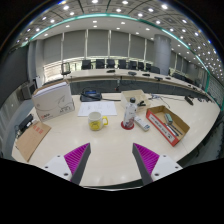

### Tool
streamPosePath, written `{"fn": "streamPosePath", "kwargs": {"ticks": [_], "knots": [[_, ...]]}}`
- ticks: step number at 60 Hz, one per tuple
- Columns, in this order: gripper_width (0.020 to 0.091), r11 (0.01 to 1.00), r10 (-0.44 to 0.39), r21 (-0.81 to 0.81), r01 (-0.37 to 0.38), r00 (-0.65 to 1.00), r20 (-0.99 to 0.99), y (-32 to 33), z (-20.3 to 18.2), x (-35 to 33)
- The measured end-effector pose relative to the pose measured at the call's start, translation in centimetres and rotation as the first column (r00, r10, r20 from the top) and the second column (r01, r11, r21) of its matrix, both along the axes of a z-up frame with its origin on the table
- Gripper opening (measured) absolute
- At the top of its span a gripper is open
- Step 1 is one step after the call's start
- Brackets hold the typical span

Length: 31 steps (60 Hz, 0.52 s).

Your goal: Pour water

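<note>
A yellow mug (96, 121) stands on the pale table (110, 150), well beyond my fingers and a little left of them. To its right stands a clear bottle (129, 113) with a dark cap, upright on a dark round coaster. My gripper (112, 160) hangs over the near part of the table, open, with nothing between its magenta pads (76, 156). Both mug and bottle are far ahead of the fingertips.
A red tray (166, 123) with small items lies right of the bottle. A white box (53, 101) stands at the left, with a flat cardboard piece (31, 139) nearer. Papers (97, 107) lie behind the mug. Chairs and desks fill the room beyond.
</note>
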State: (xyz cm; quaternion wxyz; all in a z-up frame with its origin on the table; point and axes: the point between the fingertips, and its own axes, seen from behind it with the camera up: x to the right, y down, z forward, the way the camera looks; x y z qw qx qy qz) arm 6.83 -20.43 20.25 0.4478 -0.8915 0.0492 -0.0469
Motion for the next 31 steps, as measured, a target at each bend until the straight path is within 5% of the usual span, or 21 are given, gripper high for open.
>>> {"fn": "streamPosePath", "kwargs": {"ticks": [31], "knots": [[0.0861, 1.0, 0.004, 0.002, -0.004, 0.999, 0.05, -8.4, 2.7, -3.5]]}}
